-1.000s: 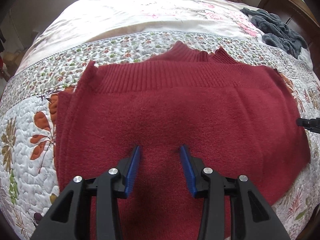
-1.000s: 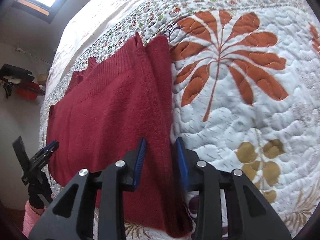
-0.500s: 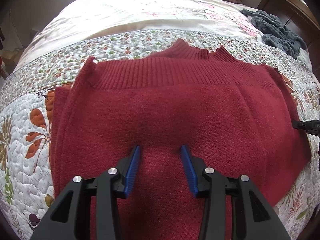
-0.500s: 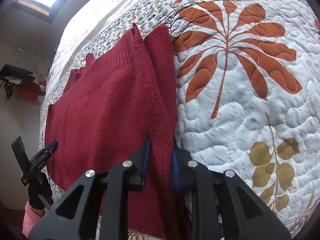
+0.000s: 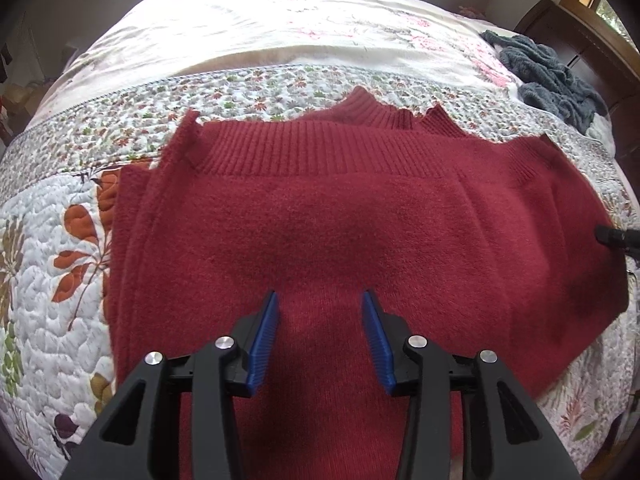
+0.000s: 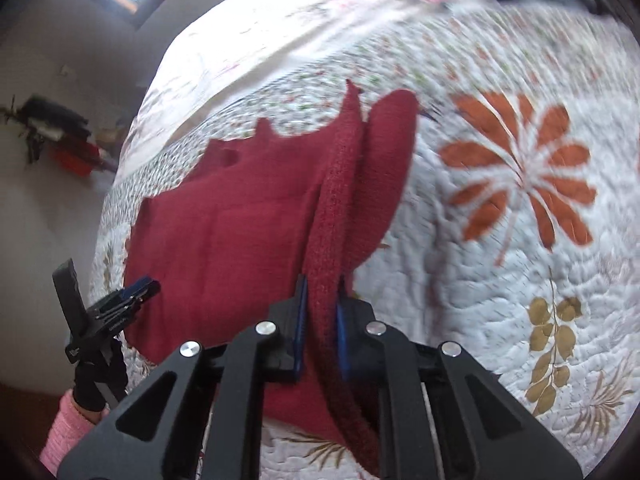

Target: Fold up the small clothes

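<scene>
Red sweater [image 5: 340,232] flat on quilt [image 5: 48,280]. My right gripper [image 6: 320,300] clamped on its right side edge, lifted. Left gripper [image 5: 320,320] spread wide, empty, over near hem. Fold goes leftward across body.

The red sweater [image 5: 340,220] is soft, fuzzy knit with a ribbed band along its far edge. Under it, the quilt [image 5: 60,280] is stitched, puffy matt cloth. The left gripper [image 5: 320,336] is matt black plastic with ridged blue pads [image 5: 262,344] and shiny metal screws [image 5: 224,343].
</scene>
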`<state>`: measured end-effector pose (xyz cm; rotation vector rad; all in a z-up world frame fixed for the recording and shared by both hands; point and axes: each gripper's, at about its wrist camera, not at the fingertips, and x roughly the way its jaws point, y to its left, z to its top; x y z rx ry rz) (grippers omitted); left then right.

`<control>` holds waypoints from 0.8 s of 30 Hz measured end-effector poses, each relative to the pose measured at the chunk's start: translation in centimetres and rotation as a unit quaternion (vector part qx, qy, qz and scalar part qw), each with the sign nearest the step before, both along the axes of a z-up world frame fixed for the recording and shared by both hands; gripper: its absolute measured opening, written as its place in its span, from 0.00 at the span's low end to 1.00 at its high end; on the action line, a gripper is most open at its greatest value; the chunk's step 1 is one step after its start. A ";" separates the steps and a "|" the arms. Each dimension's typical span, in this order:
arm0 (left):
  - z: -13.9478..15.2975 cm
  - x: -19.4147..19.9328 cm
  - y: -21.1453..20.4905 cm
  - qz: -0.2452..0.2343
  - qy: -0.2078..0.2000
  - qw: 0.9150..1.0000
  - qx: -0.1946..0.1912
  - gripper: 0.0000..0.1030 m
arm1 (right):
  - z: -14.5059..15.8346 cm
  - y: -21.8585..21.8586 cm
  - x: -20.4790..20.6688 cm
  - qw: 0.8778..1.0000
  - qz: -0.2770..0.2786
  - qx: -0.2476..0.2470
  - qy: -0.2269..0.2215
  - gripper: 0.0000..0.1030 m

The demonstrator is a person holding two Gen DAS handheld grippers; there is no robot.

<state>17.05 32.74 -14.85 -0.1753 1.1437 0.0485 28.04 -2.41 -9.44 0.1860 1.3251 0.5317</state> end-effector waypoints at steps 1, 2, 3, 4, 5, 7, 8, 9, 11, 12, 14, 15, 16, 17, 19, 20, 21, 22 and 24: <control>0.3 -0.2 0.1 -0.002 -0.003 1.000 0.000 0.42 | 0.4 0.8 -0.1 1.000 0.008 -0.006 -0.004 0.10; 0.6 -0.4 0.2 -0.002 -0.005 1.000 -0.002 0.42 | 1.1 2.1 -0.4 1.000 0.021 -0.015 -0.010 0.10; 0.8 -0.5 0.3 -0.001 -0.007 1.000 -0.004 0.42 | 1.6 3.2 -0.6 0.999 0.031 -0.024 -0.015 0.10; 1.1 -0.6 0.4 0.000 -0.009 1.000 -0.007 0.42 | 1.8 4.0 -0.6 0.999 0.037 -0.030 -0.017 0.10; 1.3 -0.8 0.5 0.001 -0.012 1.000 -0.009 0.42 | 2.1 5.1 -0.8 0.998 0.044 -0.036 -0.020 0.09; 1.7 -1.0 0.7 0.003 -0.016 1.000 -0.010 0.42 | 2.3 6.7 -1.1 0.997 0.054 -0.045 -0.020 0.09; 1.9 -1.1 0.9 0.004 -0.019 1.000 -0.010 0.42 | 2.3 7.6 -1.2 0.997 0.060 -0.051 -0.021 0.09; 2.1 -1.2 1.0 0.005 -0.020 1.000 -0.011 0.42 | 2.3 8.4 -1.3 0.996 0.065 -0.059 -0.022 0.08; 2.3 -1.4 1.3 0.007 -0.023 1.000 -0.013 0.42 | 1.9 9.9 -1.5 0.995 0.076 -0.069 -0.020 0.08; 2.4 -1.5 1.4 0.008 -0.024 1.000 -0.015 0.42 | 1.7 10.5 -1.5 0.994 0.081 -0.069 -0.019 0.08; 2.6 -1.6 1.8 0.012 -0.027 0.999 -0.021 0.42 | 1.3 11.6 -1.8 0.993 0.093 -0.069 -0.014 0.08; 2.6 -1.6 1.9 0.013 -0.027 0.999 -0.024 0.42 | 0.9 12.3 -2.0 0.992 0.099 -0.072 -0.011 0.08; 2.7 -1.6 2.0 0.015 -0.028 0.999 -0.027 0.42 | 0.6 12.8 -2.2 0.992 0.102 -0.074 -0.010 0.08; 2.7 -1.6 2.2 0.018 -0.029 0.999 -0.031 0.42 | 0.1 13.6 -2.4 0.991 0.107 -0.077 -0.007 0.07; 2.8 -1.7 2.4 0.021 -0.029 0.999 -0.039 0.42 | -0.9 15.1 -2.9 0.990 0.115 -0.081 0.000 0.07; 2.8 -1.7 2.5 0.023 -0.030 0.998 -0.045 0.42 | -1.3 15.7 -3.1 0.990 0.117 -0.083 0.003 0.07; 2.8 -1.7 2.6 0.025 -0.030 0.998 -0.050 0.42 | -1.8 16.1 -3.1 0.989 0.119 -0.087 0.006 0.07; 2.8 -1.8 2.6 0.027 -0.030 0.998 -0.055 0.42 | -2.5 16.6 -3.1 0.988 0.119 -0.093 0.009 0.07; 2.8 -1.8 2.8 0.030 -0.030 0.997 -0.067 0.42 | -3.4 16.9 -3.1 0.988 0.119 -0.093 0.020 0.11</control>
